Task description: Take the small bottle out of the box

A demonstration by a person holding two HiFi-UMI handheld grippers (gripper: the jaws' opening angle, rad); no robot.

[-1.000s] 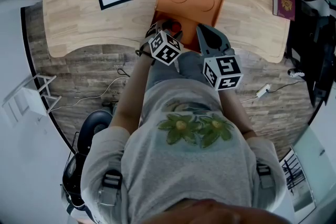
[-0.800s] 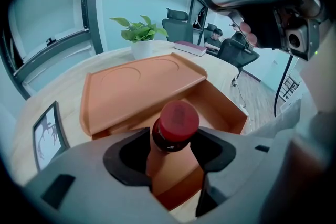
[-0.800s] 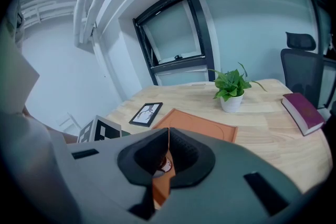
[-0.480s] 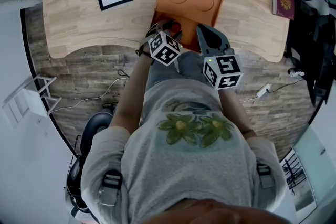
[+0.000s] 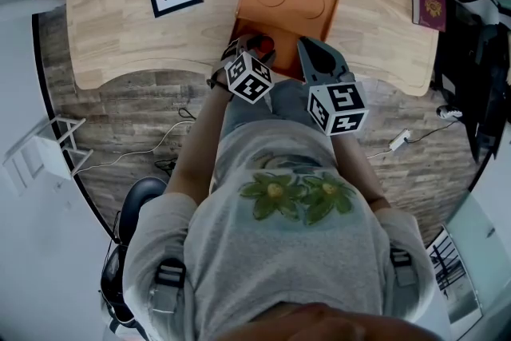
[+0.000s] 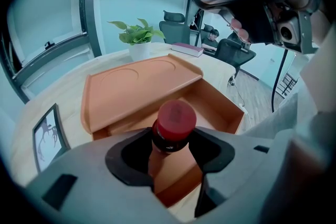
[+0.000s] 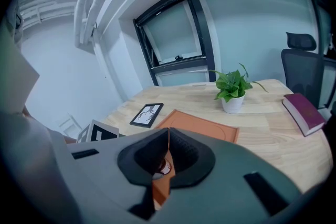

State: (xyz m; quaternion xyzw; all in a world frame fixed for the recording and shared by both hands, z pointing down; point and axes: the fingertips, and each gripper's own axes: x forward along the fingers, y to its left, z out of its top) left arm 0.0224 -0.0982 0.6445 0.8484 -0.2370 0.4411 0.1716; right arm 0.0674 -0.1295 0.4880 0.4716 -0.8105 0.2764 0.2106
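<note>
Surface: pale wooden desk (image 5: 112, 28) over grey plank floor (image 5: 136, 109), carrying an open orange cardboard box (image 5: 283, 5). Inside stands a small dark red-capped bottle (image 6: 174, 124). The left gripper (image 6: 171, 145) has just been closing its jaws, which apparently clamp the bottle's neck. The right gripper (image 7: 167, 135) has its jaws together, empty.

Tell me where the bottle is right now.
In the left gripper view the bottle sits between the left gripper's jaws, which have just been closing on its neck, at the near end of the open box.
</note>
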